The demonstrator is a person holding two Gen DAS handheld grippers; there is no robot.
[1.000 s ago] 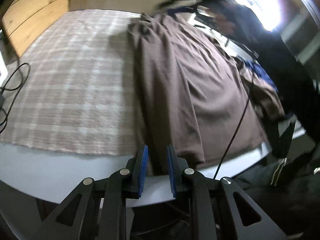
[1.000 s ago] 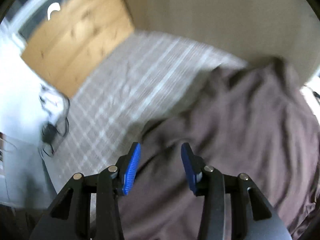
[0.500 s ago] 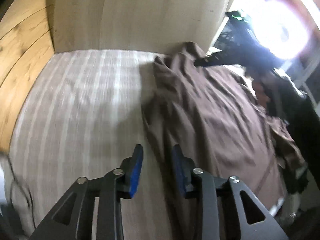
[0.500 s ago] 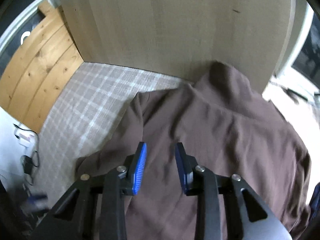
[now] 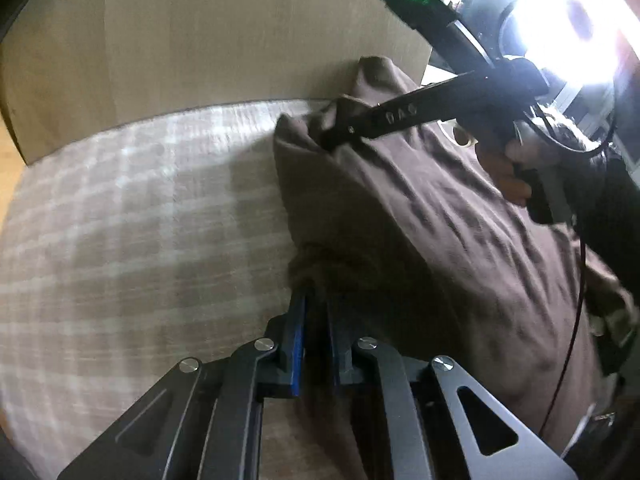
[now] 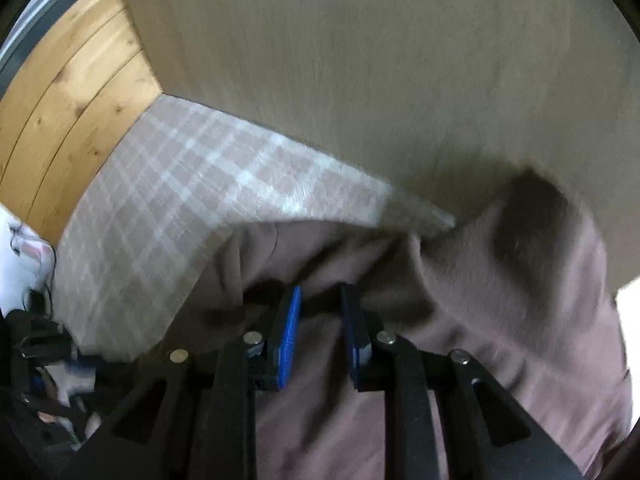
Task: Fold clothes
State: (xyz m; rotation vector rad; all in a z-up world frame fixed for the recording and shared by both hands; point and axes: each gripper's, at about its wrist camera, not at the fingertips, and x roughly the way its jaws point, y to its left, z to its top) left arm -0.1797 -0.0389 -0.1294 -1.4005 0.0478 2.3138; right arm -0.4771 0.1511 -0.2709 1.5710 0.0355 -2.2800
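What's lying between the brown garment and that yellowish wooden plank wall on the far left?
Only the plaid bedspread. In the right wrist view it runs bare from the brown garment to the wooden plank wall, with nothing resting on it.

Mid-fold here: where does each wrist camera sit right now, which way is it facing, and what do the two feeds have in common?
Left wrist: on the left gripper, angled down at the brown garment's left edge on the plaid cover; its jaws are closing on cloth. The right gripper and hand show at upper right.
Right wrist: on the right gripper, angled down at the garment's far end by the wall panel; its jaws are closing around a fold.
Shared: garment, plaid cover, wall panel.
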